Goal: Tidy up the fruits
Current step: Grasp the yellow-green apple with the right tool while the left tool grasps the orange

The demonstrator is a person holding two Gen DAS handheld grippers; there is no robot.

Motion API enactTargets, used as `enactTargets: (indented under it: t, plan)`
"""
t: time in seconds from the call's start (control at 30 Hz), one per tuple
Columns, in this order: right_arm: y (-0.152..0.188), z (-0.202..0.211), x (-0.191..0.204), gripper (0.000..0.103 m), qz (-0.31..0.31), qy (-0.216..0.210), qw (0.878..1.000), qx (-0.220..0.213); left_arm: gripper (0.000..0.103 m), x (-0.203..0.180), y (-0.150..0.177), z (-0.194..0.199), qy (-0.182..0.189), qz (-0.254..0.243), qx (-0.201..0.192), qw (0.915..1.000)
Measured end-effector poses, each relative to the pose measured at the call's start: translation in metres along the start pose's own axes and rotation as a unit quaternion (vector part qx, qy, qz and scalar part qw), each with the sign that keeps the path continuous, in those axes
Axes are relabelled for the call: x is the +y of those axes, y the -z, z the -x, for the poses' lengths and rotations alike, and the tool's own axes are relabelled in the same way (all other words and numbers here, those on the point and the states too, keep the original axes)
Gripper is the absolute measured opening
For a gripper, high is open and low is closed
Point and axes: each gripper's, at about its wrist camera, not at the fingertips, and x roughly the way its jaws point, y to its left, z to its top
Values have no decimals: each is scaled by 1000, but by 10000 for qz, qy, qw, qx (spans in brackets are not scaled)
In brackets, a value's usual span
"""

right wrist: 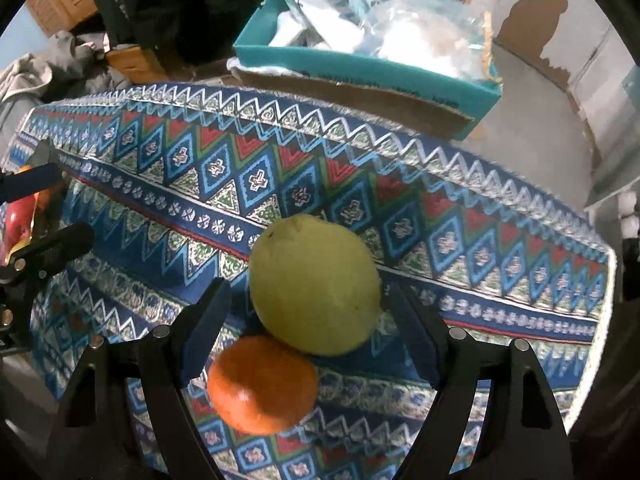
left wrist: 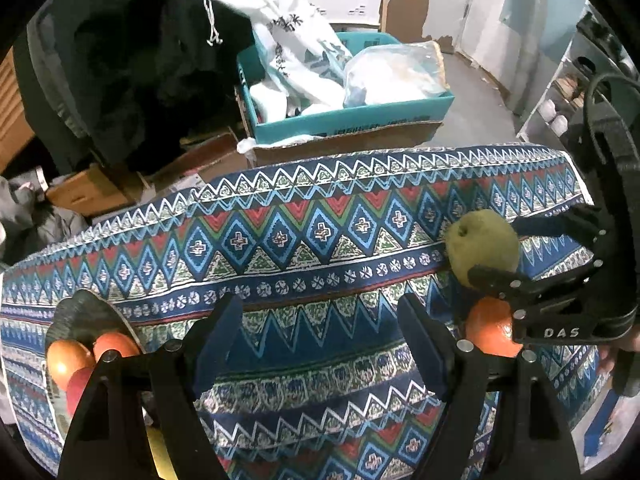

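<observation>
A green round fruit [right wrist: 314, 288] and an orange [right wrist: 262, 384] lie touching each other on the patterned tablecloth [right wrist: 480, 240]. My right gripper [right wrist: 310, 292] points down over them, open. The green fruit sits between its blue pads [right wrist: 208, 320] with a small gap on each side. In the left wrist view the green fruit [left wrist: 476, 240] and orange [left wrist: 490, 330] show at the right, with the right gripper [left wrist: 494, 250] straddling the green one. My left gripper [left wrist: 320, 320] is open over bare cloth, nothing between its fingers. A dark bowl [left wrist: 80, 308] at its left holds orange and red fruits [left wrist: 66, 360].
Beyond the table's far edge stands a teal cardboard box [left wrist: 352, 120] stuffed with white bags. Dark clothing [left wrist: 132, 60] hangs at the back left above brown boxes [left wrist: 92, 192]. The left gripper [right wrist: 48, 212] shows at the right wrist view's left edge, beside a red fruit [right wrist: 16, 220].
</observation>
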Motion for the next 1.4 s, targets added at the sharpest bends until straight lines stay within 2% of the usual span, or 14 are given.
enactTargets:
  t: [0.2,0.3,0.43,0.63,0.8,1.0,1.17,1.4]
  plan:
    - [1,-21,-2,80,-62,-38,9999,92,81,-1,-3,-14,-56,-139,41,9999]
    - [3,-25,-6,75,-123,-63,9999,91,81,-1,-4,-19,-42,-128,74,9999]
    - [7,-21,-10,74,-267,8,9996,-66,81,-5,-3,-18,22,-124,88,9999]
    - [20,13,-30,74,-725,250,9953,-585,81,-16,-2,-11,310,-20,100,9995]
    - [36,41,-50,74,-1029,328,9916,-709,81,-39,0,-5,535,-92,99,9985]
    - [74,58,-74,74,-1450,411,9862,-681,81,-75,3,-1,654,-386,112,9970]
    - [100,61,-86,74,-1730,413,9819,-648,81,-103,8,-5,778,-571,217,9951]
    - [125,57,-94,74,-1990,355,9776,-595,81,-133,21,-22,771,-841,442,9925]
